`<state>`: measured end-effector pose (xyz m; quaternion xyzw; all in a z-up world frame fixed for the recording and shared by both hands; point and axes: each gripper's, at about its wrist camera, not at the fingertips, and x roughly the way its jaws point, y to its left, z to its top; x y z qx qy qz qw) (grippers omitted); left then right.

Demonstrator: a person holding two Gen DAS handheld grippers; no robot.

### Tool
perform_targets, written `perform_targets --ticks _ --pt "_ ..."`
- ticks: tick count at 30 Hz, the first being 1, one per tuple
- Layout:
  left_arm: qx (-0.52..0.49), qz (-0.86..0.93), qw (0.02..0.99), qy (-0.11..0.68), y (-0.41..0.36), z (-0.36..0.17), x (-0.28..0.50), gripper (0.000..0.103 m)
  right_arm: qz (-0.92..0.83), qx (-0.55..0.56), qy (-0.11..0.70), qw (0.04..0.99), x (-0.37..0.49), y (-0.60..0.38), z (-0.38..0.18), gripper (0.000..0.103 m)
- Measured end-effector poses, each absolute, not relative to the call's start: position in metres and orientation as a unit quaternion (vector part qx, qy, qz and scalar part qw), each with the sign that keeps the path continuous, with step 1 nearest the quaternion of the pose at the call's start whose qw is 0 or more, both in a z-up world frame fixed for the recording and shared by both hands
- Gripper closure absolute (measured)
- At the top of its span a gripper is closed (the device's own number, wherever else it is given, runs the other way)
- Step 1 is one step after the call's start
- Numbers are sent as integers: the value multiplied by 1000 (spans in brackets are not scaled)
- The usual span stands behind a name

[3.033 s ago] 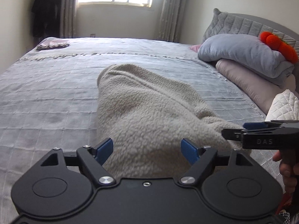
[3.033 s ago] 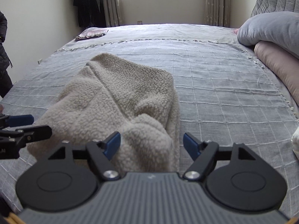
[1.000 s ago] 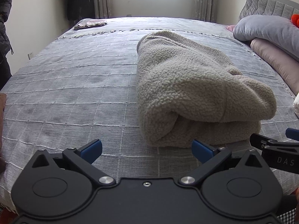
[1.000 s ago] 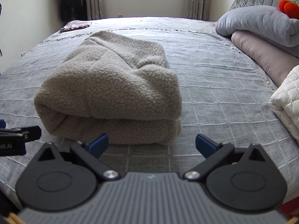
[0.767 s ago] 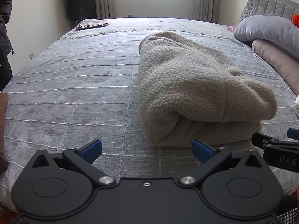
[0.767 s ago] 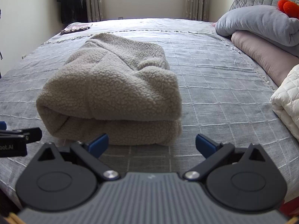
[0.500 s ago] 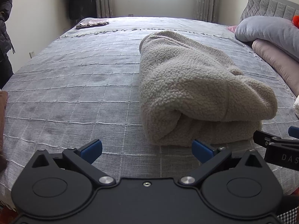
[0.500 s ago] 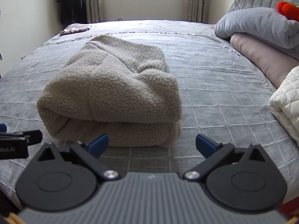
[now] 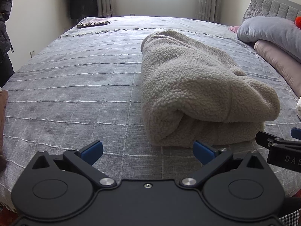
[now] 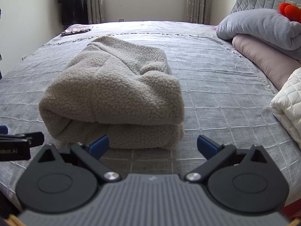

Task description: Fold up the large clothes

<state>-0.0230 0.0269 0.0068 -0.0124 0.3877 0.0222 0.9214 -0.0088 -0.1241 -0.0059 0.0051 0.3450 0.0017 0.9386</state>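
Here the folded fleece garment [image 9: 197,94] lies on the bed [image 9: 75,86], both grippers spread apart, empty.

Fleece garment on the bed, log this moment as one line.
fleece garment: folded, on bedspread | left gripper: open, empty | right gripper: open, empty

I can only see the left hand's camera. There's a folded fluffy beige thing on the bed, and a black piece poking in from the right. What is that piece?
Observer: That is the right gripper. Its own camera shows its jaws wide open, holding nothing, just short of the fleece garment.
Operator: And the white sliver at my right edge?
Observer: A white quilted cover, lying at the right side of the bed, apart from the fleece.
Operator: The red speck near the top right?
Observer: Orange-red plush balls resting on a folded grey blanket.
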Motion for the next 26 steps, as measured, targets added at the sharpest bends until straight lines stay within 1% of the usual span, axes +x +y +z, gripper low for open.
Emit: perform_targets --ticks 26 --pt "-11 26 922 387 29 7 -22 0 0 -7 343 939 -9 -117 -1 1"
